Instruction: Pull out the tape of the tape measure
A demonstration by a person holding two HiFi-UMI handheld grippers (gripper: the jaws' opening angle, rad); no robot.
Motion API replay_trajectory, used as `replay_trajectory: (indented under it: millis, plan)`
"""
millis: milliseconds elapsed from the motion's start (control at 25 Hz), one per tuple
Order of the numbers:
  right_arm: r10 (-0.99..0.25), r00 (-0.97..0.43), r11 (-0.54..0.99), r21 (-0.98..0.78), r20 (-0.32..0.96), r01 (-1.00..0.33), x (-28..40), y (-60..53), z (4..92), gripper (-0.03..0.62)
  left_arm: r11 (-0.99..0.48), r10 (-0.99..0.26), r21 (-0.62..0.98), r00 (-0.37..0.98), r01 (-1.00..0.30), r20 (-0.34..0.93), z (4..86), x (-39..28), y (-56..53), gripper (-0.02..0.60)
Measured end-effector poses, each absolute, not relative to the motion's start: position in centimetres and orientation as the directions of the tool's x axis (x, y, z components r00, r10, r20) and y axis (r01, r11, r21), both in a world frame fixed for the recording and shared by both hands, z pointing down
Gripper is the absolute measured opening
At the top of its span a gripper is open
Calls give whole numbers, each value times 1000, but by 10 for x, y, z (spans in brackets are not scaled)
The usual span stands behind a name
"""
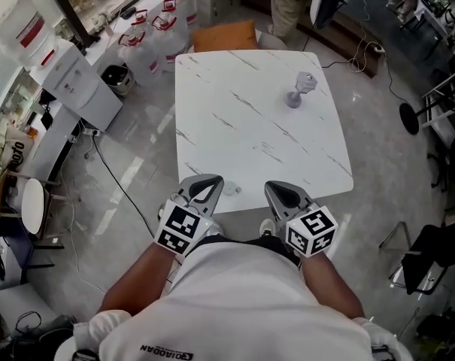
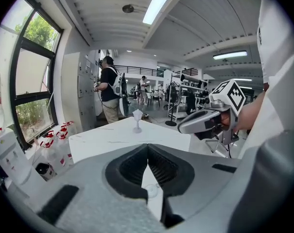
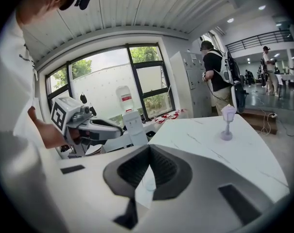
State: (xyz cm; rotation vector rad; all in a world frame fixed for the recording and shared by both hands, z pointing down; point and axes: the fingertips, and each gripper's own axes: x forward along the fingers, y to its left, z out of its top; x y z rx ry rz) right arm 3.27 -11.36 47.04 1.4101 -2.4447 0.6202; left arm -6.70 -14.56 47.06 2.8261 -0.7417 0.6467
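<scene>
My left gripper (image 1: pixel 211 180) and right gripper (image 1: pixel 277 189) are held side by side close to my body, at the near edge of the white marble table (image 1: pixel 242 119). Both point along the table, and each has its jaws shut tip to tip with nothing between them. A small clear round thing (image 1: pixel 233 190) lies on the table's near edge between the two grippers; it shows through the jaw gap in the left gripper view (image 2: pixel 150 191). I cannot make out a tape measure for certain. A small pale lamp-shaped ornament (image 1: pixel 301 89) stands far right on the table.
A person (image 2: pixel 109 93) stands beyond the table's far end. An orange seat (image 1: pixel 225 36) sits at the far edge. Several water jugs (image 1: pixel 163 28) and a white water dispenser (image 1: pixel 80 89) stand to the left, with cables on the floor. A chair (image 1: pixel 31 205) is at left.
</scene>
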Motion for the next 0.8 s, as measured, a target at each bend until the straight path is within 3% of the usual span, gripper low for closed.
replay_trajectory:
  millis: [480,800]
  plan:
    - [-641,-636,597,-241,431,-765,43,-145,473,6,-776,-566,1,698,-630,439,468,-52,-172,5]
    - [-616,-666,639,-227,421,-735,54,-147,467,6,-757,-593,-16,676,-654,437,465,-39,-166,5]
